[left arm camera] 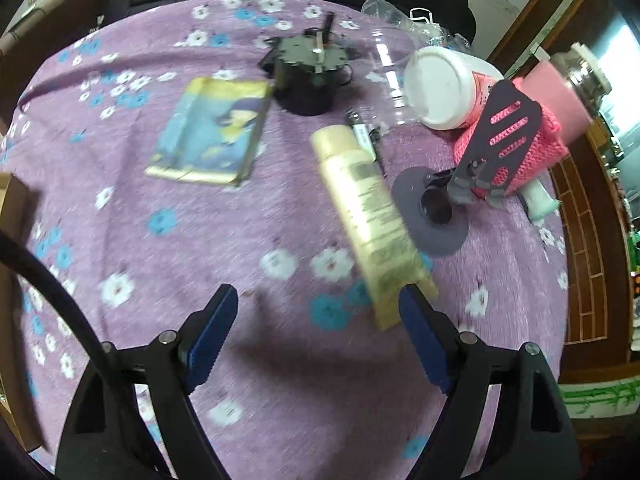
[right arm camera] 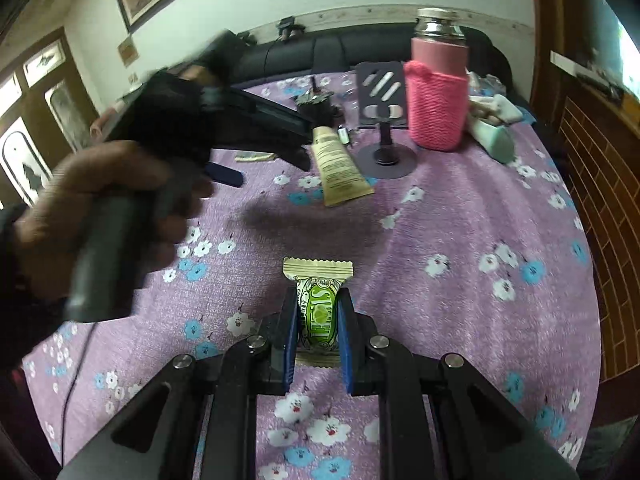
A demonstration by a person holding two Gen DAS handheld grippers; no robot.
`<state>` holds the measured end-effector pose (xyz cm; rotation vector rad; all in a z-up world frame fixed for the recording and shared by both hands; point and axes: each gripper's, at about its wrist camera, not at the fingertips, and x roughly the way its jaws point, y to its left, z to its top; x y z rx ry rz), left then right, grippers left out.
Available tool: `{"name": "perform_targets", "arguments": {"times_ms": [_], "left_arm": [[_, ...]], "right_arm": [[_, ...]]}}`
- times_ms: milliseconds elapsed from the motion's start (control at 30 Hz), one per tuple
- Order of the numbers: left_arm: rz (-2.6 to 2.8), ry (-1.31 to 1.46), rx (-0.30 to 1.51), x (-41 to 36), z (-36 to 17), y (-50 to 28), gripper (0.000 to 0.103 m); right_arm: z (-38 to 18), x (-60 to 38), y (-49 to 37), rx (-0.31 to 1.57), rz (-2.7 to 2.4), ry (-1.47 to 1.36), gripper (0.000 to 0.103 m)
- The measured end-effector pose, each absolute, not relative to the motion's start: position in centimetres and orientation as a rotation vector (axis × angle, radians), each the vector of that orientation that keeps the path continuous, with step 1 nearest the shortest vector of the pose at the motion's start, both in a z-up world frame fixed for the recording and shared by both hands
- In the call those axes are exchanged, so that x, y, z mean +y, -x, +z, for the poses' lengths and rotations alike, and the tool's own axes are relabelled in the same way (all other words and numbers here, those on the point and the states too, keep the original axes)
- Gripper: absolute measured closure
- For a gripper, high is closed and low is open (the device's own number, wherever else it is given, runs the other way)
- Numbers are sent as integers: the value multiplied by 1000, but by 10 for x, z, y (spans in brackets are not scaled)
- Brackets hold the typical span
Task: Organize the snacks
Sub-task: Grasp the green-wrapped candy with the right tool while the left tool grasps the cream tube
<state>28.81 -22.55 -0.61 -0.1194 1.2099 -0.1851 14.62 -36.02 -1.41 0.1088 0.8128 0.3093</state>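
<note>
Purple floral cloth (left arm camera: 200, 232) covers the table under both tongs, smeared by blur in the left wrist view. The right gripper (right arm camera: 318, 320) is clamped narrowly on a small snack packet (right arm camera: 318, 312), green and cream; its blue pads hide both sides, so only part of the green lettering and the crimped far end show. The left gripper (left arm camera: 316, 328) stands wide with nothing between its pads; in the right view it appears ahead and to the left, a dark blur gripped by a hand (right arm camera: 100, 216). A cream tube (left arm camera: 364, 216) lies on the cloth just ahead of the left gripper's right finger, which hides its near corner; whether they touch I cannot tell. Farther ahead of that gripper lie a blue and yellow book (left arm camera: 208, 132), too blurred to read, and a black pot-like object (left arm camera: 310, 76) I cannot identify. To the right stand a phone stand (left arm camera: 500, 144), a pink knitted sleeve (right arm camera: 438, 104) around a metal-topped bottle, and a white-lidded jar (left arm camera: 438, 84) on its side. A cardboard edge (left arm camera: 12, 208) is cut off at the left.
</note>
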Motion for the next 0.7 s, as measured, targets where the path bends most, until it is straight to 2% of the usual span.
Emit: {"name": "perform_targets", "arguments": {"times_ms": [200, 300, 433, 500, 567, 600, 633, 700], "left_arm": [[-157, 128, 1248, -249, -30, -312, 19], [-146, 101, 1224, -260, -31, -320, 18], [-117, 53, 1194, -271, -38, -320, 11], [-99, 17, 1170, -278, -40, -317, 12], [-66, -16, 1141, -281, -41, -314, 24], [-57, -8, 1120, -279, -38, -312, 38], [-47, 4, 1117, -277, -37, -312, 57], [-49, 43, 1127, -270, -35, -313, 58]], "right_arm": [[-14, -374, -146, 795, 319, -143, 86], [-15, -379, -147, 791, 327, -141, 86], [-15, -385, -144, 786, 335, -146, 86], [-14, -388, -144, 783, 338, -142, 86], [-14, -391, -144, 780, 339, -143, 86], [-14, -393, -144, 778, 338, -149, 86], [-14, -395, -144, 778, 338, -152, 86], [-15, -398, -144, 777, 338, -163, 86]]}}
